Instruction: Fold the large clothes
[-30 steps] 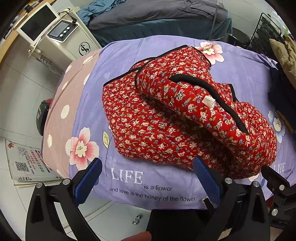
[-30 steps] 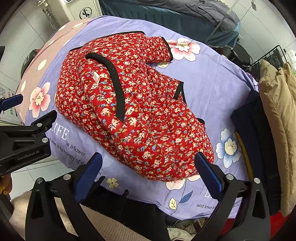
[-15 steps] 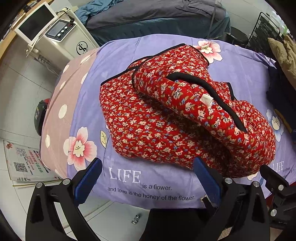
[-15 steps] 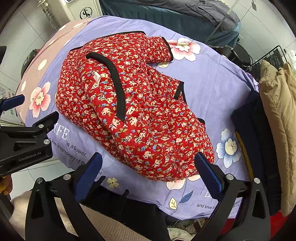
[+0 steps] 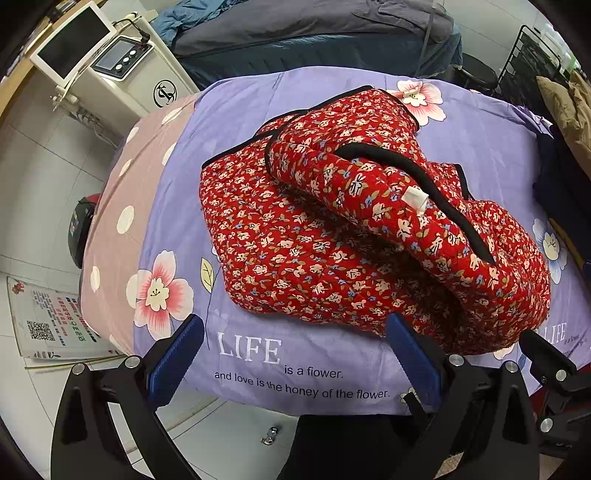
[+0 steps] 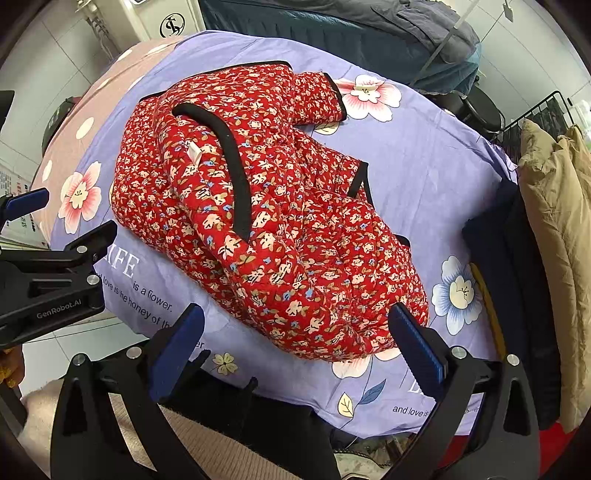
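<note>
A red floral padded jacket [image 5: 332, 236] with black trim lies bunched and partly folded on the purple flowered sheet [image 5: 258, 362]; it also shows in the right wrist view [image 6: 266, 221]. Its collar with a white label [image 5: 413, 197] lies on top. My left gripper [image 5: 295, 354] is open and empty, held off the near edge of the table in front of the jacket. My right gripper [image 6: 295, 339] is open and empty, just short of the jacket's near right end. The left gripper's body [image 6: 48, 280] shows at the left of the right wrist view.
A white machine with a screen [image 5: 110, 66] stands at the back left. A dark covered couch [image 5: 314, 33] is behind the table. Beige and navy clothes [image 6: 546, 258] lie at the right. A leaflet [image 5: 48, 321] lies on the tiled floor.
The left wrist view has shifted slightly, with the jacket sliding a little left in frame. Both grippers stay open and the jacket has not moved.
</note>
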